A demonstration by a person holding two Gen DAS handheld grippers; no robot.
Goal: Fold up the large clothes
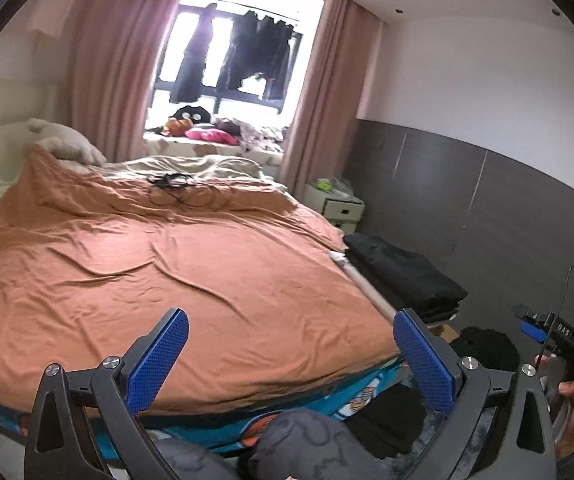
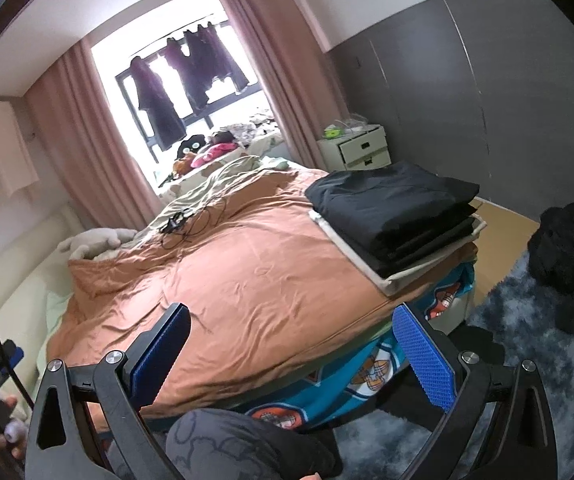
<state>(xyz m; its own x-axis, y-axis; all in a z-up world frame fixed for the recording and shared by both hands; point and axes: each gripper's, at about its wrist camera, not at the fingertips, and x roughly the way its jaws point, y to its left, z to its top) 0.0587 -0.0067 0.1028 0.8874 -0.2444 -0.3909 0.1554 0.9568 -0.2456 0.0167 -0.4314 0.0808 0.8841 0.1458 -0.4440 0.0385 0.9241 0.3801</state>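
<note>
Black fabric marks the work piece: an unfolded dark garment (image 2: 567, 268) lies heaped on the grey rug (image 2: 503, 312), off the right foot corner of the bed (image 2: 247, 272). In the left wrist view we see only part of the same heap (image 1: 483, 346), low and to the right, beyond the bed corner.

We hold both tools above the foot of the bed, pointed toward the window. The right gripper (image 2: 291, 344) has its fingers spread wide and holds nothing. The left gripper (image 1: 291, 348) is likewise wide apart and empty.

The governing relation is lateral. The heap lies to the right of the right gripper's fingers and below them, well apart, at floor level. The left gripper is farther from it, so we judge the right hand to be the nearer one for the pickup. The heap is crumpled, and we cannot tell its long axis.

A stack of folded black clothes (image 2: 399, 208) sits in a shallow tray (image 2: 351, 252) on the orange cover (image 2: 227, 280), on the bed's right side. The cover in front of the fingers is bare and looks suitable for spreading the garment.
</note>
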